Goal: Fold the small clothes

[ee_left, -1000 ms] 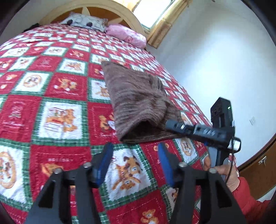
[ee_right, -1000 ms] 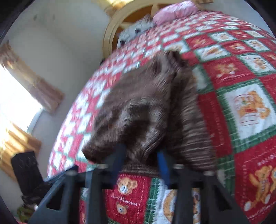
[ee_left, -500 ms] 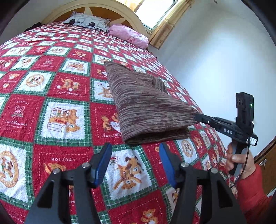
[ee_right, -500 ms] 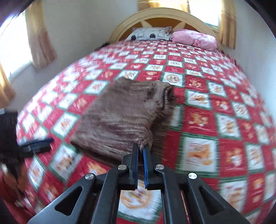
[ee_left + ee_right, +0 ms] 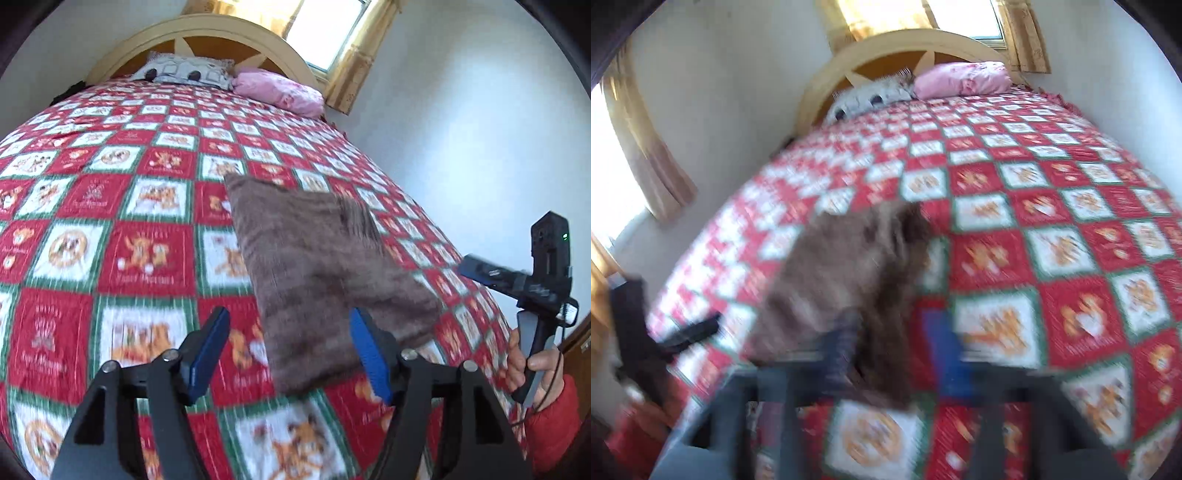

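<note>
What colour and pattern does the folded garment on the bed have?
Brown, with fine streaky stripes in lighter and darker tones: folded knit garment. The left wrist view shows it best.

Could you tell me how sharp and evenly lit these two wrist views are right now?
Left wrist: mild blur on the quilt and brown garment, window blown out, fisheye bends the bed. Right wrist: heavy motion blur smears the right gripper and garment; windows glare.

right wrist view smeared by motion, brown knit garment point(image 5: 849, 273) perhaps folded, right gripper point(image 5: 894, 343) fingers blurred
</note>
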